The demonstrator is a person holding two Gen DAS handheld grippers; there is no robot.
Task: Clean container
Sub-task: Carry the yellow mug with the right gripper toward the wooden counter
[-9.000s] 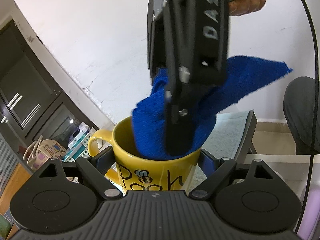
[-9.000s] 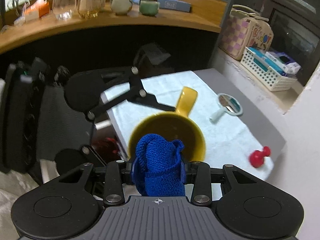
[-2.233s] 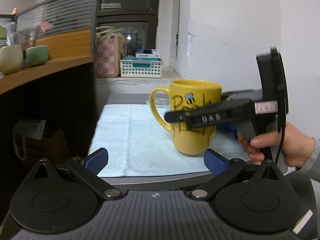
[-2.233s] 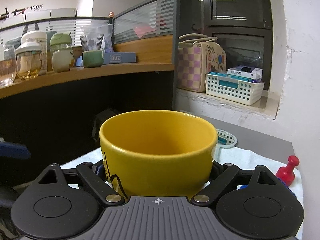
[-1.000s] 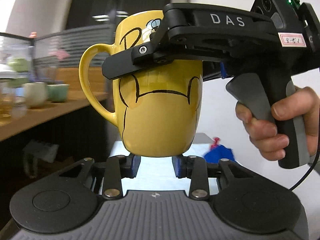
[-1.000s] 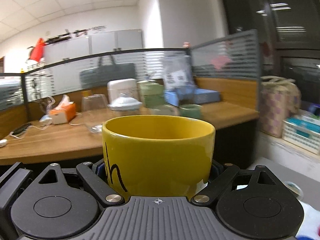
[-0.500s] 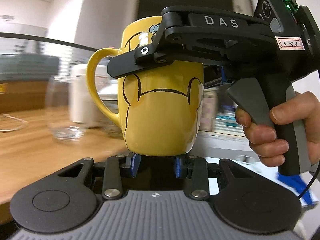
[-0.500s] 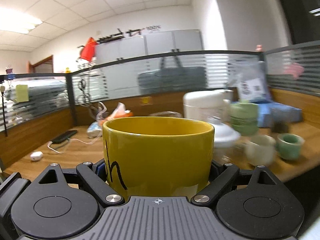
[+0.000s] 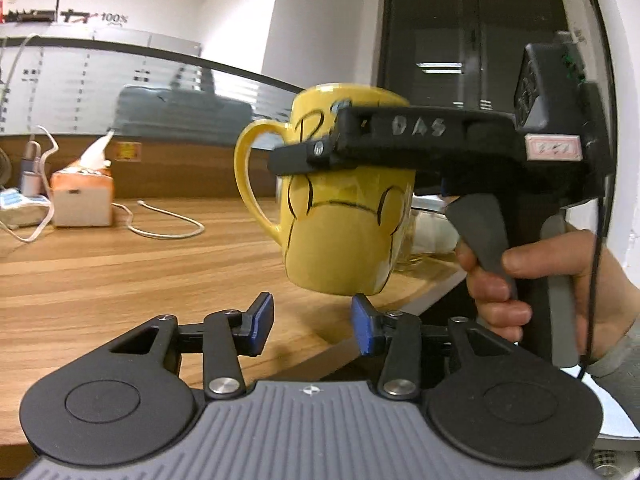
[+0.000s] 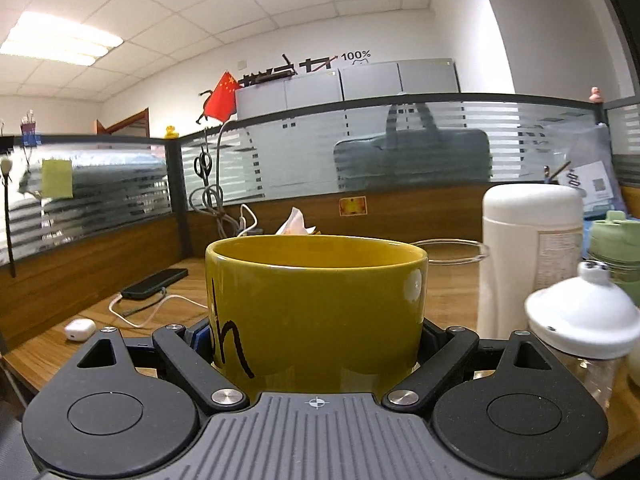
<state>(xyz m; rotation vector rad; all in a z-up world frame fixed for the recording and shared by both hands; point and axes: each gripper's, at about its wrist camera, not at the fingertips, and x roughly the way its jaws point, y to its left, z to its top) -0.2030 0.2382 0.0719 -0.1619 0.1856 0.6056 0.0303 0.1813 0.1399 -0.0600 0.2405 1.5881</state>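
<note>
My right gripper (image 10: pixel 316 344) is shut on the yellow mug (image 10: pixel 316 304), one finger on each side of its lower body. In the left wrist view the mug (image 9: pixel 340 248) hangs upright in the air over the edge of a wooden desk (image 9: pixel 100 280), handle pointing left, with black drawing on its side. The right gripper (image 9: pixel 344 152) crosses it near the rim, held by a person's hand (image 9: pixel 520 280). My left gripper (image 9: pixel 312 326) sits just below and in front of the mug's base. Its blue pads (image 9: pixel 260 322) are a little apart with nothing between them. No cloth is in view.
On the desk stand a white bottle (image 10: pixel 532 256), a white-lidded jar (image 10: pixel 580 320), a green cup (image 10: pixel 616 248) and a glass (image 10: pixel 452 256) to the right of the mug. A phone (image 10: pixel 154 278), an earbud case (image 10: pixel 80 328), a tissue box (image 9: pixel 82 200) and cables lie to the left.
Both grippers have swung away from the towel-covered table toward the wooden desk, carrying the mug. The mug now sits farther from the left gripper's pads. The blue cloth has left the view.
</note>
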